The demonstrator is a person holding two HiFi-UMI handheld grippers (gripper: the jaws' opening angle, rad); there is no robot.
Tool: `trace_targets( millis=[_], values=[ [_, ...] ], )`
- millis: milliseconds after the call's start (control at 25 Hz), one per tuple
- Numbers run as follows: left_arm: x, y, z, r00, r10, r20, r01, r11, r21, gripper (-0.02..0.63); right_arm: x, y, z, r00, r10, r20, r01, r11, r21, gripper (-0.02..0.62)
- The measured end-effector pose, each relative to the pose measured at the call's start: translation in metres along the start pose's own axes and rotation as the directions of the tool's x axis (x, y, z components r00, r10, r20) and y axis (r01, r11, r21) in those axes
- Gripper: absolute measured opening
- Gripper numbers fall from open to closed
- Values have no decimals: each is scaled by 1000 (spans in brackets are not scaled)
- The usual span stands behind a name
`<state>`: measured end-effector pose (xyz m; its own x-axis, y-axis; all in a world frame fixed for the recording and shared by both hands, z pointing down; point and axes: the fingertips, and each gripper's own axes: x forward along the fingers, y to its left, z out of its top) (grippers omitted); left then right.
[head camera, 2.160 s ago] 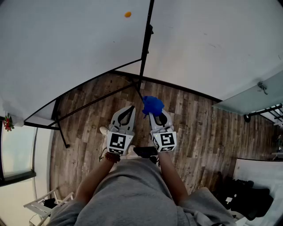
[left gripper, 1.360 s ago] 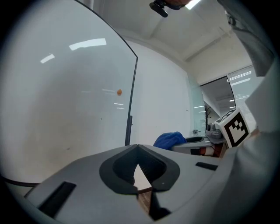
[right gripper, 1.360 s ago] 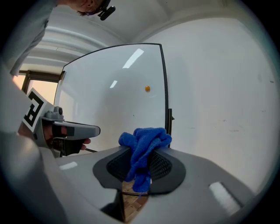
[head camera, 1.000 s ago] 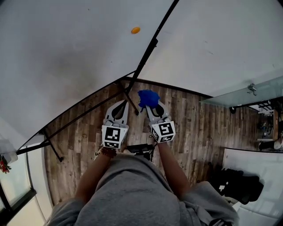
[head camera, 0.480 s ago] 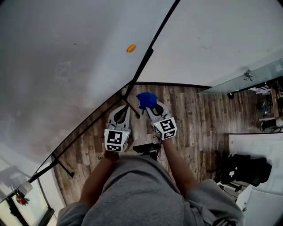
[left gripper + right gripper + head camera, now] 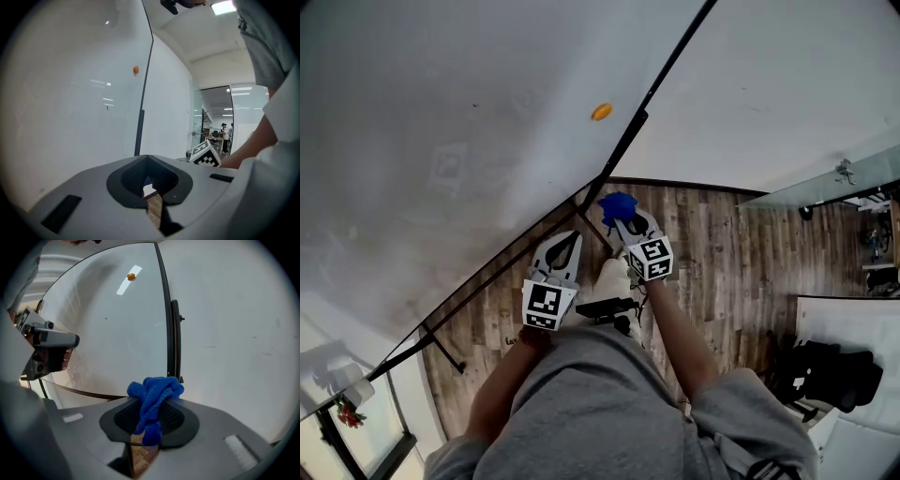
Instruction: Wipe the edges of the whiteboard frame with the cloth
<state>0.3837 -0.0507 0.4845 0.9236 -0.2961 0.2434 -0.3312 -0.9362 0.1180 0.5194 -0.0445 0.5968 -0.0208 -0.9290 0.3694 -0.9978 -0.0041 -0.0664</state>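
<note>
Right gripper [image 6: 624, 221]: jaws clamped on the blue cloth [image 6: 617, 205]. The cloth sits near the lower end of the whiteboard's black frame [image 6: 649, 100]; contact cannot be confirmed. Left gripper [image 6: 564, 242]: jaws closed together, holding nothing.

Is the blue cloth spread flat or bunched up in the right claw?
Bunched up. The blue cloth is a crumpled wad pinched in the right claw, with one end hanging down.

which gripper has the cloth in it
The right gripper, its jaws shut on the blue cloth; the left gripper is shut with nothing in it.
</note>
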Motion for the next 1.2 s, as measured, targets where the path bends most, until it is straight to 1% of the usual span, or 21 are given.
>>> trace_targets(
  millis=[160,320,520,680,800,920,1080,1200],
  values=[
    [-12,12,-6,1000,15,-23,-14,999,51,9,31,-3,-27,1000,13,-25,-12,1000,13,104],
    [-18,21,-13,998,30,-54,-28,999,34,9,59,-11,-46,998,33,-55,-31,999,22,104],
    [-33,31,-19,992,102,-79,-100,994,34,9,90,-17,-68,994,58,-96,-56,998,25,104],
    [-36,44,-25,980,172,-97,-171,985,21,9,118,-25,-81,988,93,-124,-89,995,36,104],
    [-38,47,-23,967,231,-108,-232,973,9,9,136,-31,-87,982,127,-140,-119,991,66,104],
    [-38,48,-21,947,299,-120,-302,953,-5,9,152,-39,-90,975,162,-151,-148,984,100,104],
    [-31,49,-19,912,387,-133,-394,919,-27,9,169,-37,-86,957,246,-155,-231,967,111,103],
    [-28,49,-14,892,429,-139,-437,899,-33,9,174,-32,-78,946,295,-136,-282,953,107,100]
  ],
)
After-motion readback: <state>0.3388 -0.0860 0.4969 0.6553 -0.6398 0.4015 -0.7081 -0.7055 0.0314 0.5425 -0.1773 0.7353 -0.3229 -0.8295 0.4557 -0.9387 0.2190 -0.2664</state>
